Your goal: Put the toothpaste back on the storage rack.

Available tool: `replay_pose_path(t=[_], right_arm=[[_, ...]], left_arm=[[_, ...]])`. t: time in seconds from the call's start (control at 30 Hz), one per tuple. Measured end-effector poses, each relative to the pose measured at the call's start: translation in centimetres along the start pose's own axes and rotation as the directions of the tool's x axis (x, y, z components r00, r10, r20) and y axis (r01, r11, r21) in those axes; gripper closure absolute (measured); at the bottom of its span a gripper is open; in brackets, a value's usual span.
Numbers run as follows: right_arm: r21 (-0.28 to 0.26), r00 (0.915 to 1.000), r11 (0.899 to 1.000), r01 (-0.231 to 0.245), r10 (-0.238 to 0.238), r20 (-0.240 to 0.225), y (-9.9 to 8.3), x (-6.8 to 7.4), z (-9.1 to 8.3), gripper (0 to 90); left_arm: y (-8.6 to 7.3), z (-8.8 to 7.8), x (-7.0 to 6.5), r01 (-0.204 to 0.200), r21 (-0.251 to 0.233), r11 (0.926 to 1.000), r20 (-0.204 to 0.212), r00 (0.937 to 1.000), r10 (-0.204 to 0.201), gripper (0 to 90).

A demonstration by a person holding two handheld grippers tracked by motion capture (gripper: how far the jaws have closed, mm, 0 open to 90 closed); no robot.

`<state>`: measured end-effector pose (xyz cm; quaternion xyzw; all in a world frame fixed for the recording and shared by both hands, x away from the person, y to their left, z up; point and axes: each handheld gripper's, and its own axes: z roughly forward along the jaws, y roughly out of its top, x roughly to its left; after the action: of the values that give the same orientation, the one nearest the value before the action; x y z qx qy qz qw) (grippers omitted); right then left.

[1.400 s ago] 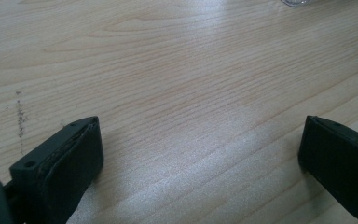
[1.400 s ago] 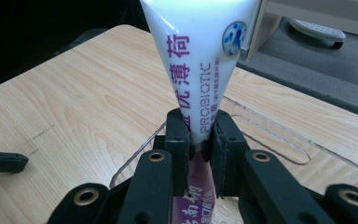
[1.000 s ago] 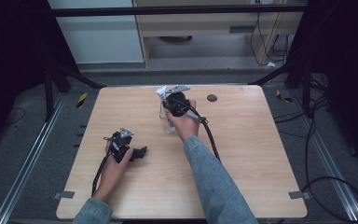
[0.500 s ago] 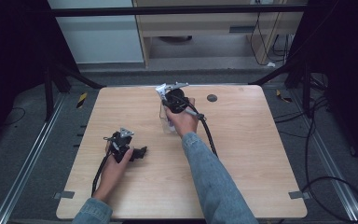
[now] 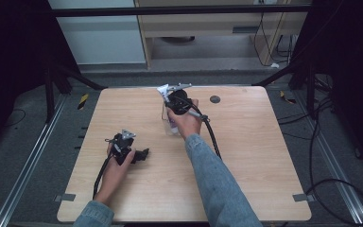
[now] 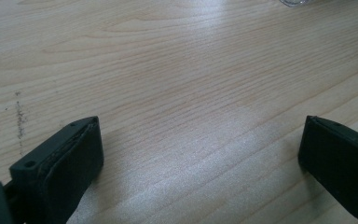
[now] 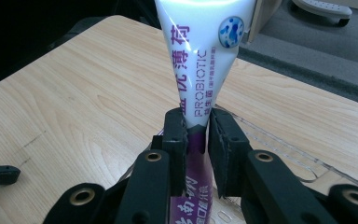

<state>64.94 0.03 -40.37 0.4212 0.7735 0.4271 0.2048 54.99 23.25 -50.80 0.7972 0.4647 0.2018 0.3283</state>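
Note:
My right gripper is shut on a white and purple toothpaste tube, squeezing it at its middle; the tube's flat crimped end points up and away. In the high view the right gripper holds the tube above a clear plastic container at the table's far middle. The container's clear rim lies just behind the jaws. My left gripper rests low on the near left of the table, open. Its two black jaws stand wide apart over bare wood, fingertips showing nothing between them.
The wooden table has free room on its right half and front. A small dark round mark sits near the far edge. A cable trails from the right gripper along the forearm. The floor drops away beyond the far edge.
The right gripper with the tube has shifted slightly toward the far edge over the container. The left gripper has stayed in place.

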Motion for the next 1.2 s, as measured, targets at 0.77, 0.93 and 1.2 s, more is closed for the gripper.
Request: replay_pose_path(t=[0.77, 0.93, 1.2], right_arm=[[-0.002, 0.9999, 1.000, 0.000, 0.000, -0.016, -0.5, -0.2, -0.9, 74.6], [-0.001, 0.9999, 1.000, -0.002, 0.002, -0.017, -0.6, -0.3, -1.2, 74.3], [0.000, 0.9998, 1.000, 0.018, -0.018, -0.006, -1.0, -0.5, -1.8, 73.8]], left_arm=[[0.0, 0.0, 0.0, -0.001, 0.000, 1.0000, 0.000, 1.0000, 0.001, 0.0], [0.0, 0.0, 0.0, -0.001, 0.000, 1.0000, 0.000, 1.0000, 0.001, 0.0], [0.0, 0.0, 0.0, -0.001, 0.000, 1.0000, 0.000, 1.0000, 0.001, 0.0]])
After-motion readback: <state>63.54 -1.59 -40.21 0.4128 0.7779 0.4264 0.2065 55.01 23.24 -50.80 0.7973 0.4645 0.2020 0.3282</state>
